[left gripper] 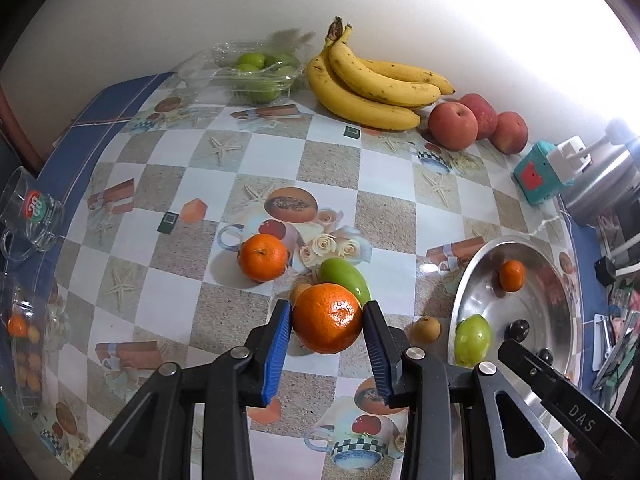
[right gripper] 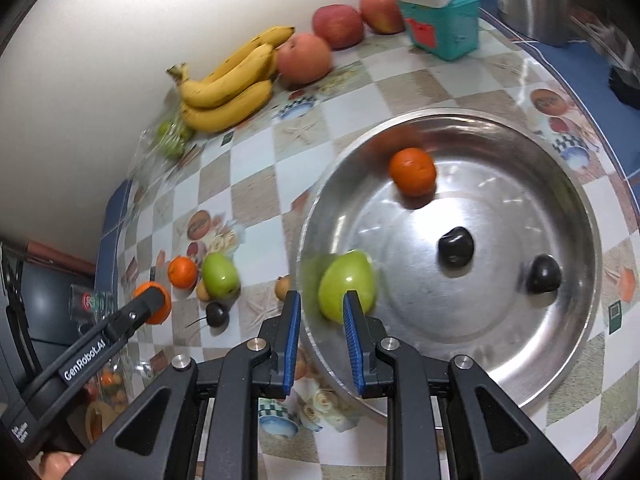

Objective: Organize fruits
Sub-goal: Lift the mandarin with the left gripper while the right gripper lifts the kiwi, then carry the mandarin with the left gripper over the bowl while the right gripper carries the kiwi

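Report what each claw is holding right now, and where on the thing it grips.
The left claw grips an orange by its two opposite sides. The right claw holds nothing; it is open above the metal bowl.

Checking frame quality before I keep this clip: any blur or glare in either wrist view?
Left wrist view: sharp, the held orange crisp, but the upper-right wall is blown out white. Right wrist view: motion-smeared, green fruit and bowl rim streaked, with glare streaks on the metal.
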A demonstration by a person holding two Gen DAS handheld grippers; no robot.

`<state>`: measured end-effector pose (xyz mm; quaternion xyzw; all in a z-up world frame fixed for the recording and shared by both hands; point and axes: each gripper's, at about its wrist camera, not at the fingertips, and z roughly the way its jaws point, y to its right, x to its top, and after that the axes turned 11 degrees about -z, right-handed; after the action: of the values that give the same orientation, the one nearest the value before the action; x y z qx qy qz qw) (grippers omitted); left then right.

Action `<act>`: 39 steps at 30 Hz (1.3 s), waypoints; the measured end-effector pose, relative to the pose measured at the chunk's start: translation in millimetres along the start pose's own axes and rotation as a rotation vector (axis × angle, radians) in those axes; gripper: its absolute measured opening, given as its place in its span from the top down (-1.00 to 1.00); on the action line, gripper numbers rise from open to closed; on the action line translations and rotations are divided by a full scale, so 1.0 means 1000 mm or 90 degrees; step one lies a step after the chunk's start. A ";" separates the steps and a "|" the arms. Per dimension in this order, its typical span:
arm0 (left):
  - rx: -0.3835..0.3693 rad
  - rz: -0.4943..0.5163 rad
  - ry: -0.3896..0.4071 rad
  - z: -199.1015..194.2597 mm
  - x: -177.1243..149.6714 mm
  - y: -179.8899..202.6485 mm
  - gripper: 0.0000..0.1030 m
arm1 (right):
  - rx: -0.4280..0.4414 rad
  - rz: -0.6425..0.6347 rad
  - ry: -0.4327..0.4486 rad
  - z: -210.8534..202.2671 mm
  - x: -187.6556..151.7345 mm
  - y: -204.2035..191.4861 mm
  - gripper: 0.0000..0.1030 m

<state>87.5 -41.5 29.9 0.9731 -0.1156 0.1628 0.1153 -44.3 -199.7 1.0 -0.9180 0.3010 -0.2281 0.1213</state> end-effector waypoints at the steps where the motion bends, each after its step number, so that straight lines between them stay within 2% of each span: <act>1: 0.002 0.001 -0.003 0.002 0.000 0.000 0.24 | 0.001 0.003 0.000 0.000 0.000 0.002 0.57; 7: 0.005 -0.012 -0.019 0.009 -0.002 -0.005 0.24 | 0.006 -0.014 -0.009 0.008 0.000 -0.006 0.56; 20: -0.007 -0.049 -0.032 0.013 0.001 -0.021 0.24 | 0.003 -0.106 -0.048 0.040 -0.002 -0.045 0.55; 39: -0.021 -0.075 -0.042 0.015 0.005 -0.033 0.24 | -0.072 -0.191 -0.063 0.069 0.003 -0.071 0.52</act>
<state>104.8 -15.0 12.0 0.9810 -0.0642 0.1213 0.1372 27.0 -139.8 -32.4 -0.9681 0.1666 -0.1809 0.0487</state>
